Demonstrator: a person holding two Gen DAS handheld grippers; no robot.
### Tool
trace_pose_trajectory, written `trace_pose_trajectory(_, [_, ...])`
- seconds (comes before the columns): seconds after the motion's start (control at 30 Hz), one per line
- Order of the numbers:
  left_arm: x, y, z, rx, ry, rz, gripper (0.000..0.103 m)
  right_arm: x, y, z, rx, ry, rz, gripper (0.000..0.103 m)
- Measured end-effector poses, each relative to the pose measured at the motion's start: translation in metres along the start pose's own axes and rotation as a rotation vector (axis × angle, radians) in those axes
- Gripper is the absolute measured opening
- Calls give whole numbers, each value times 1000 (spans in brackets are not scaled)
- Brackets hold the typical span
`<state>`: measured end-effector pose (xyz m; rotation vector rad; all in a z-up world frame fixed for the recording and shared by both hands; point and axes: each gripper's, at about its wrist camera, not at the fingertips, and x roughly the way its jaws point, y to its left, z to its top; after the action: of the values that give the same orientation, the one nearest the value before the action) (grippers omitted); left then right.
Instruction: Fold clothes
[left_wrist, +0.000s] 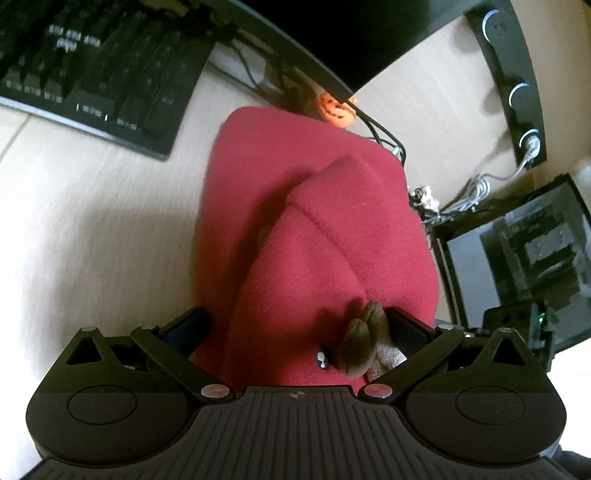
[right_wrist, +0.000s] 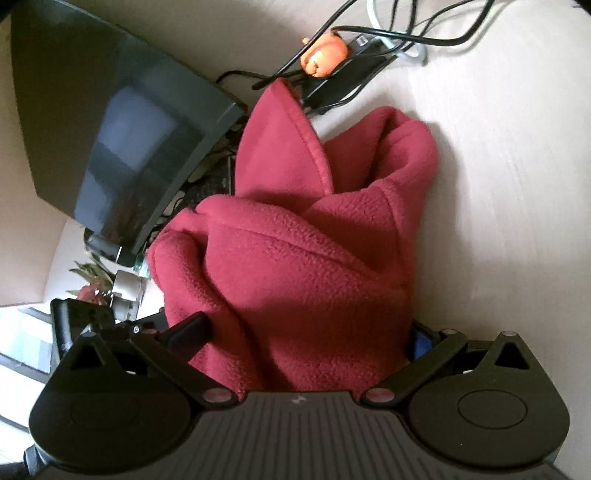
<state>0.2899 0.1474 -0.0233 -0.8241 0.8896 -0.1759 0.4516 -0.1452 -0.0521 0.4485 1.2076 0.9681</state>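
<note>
Red fleece garment (left_wrist: 317, 236) bunched on a pale wooden desk (left_wrist: 92, 221), hem fold with a stitched seam lying across its top; left gripper (left_wrist: 295, 332) low over the near end, jaws spread wide, fleece filling the gap between them but neither finger visibly pressing it; small brown furry piece (left_wrist: 360, 341) just beside the right-hand finger, nature unclear; black keyboard (left_wrist: 92, 74) well apart on the far left; orange pumpkin figure (left_wrist: 337, 109) just beyond the garment's far edge among black cables (left_wrist: 384, 136); black speaker bar (left_wrist: 513, 81) at far right.

From the right wrist, same fleece garment (right_wrist: 295, 266) heaped in thick folds, one flap standing up toward the pumpkin figure (right_wrist: 323, 55); right gripper (right_wrist: 306, 332) also spread wide, cloth piled between the fingers, grip on it impossible to confirm; dark glossy monitor (right_wrist: 122, 129) close on the left, touching or nearly touching the cloth.
</note>
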Motion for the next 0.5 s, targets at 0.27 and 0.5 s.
trace_pose_trajectory(0.27, [6, -10, 5, 15, 33, -14, 103, 0, 2, -3, -20, 25, 51, 103])
trace_pose_trajectory(0.5, [40, -62, 12, 146, 147, -48, 103, -40, -15, -19, 44, -55, 80, 103])
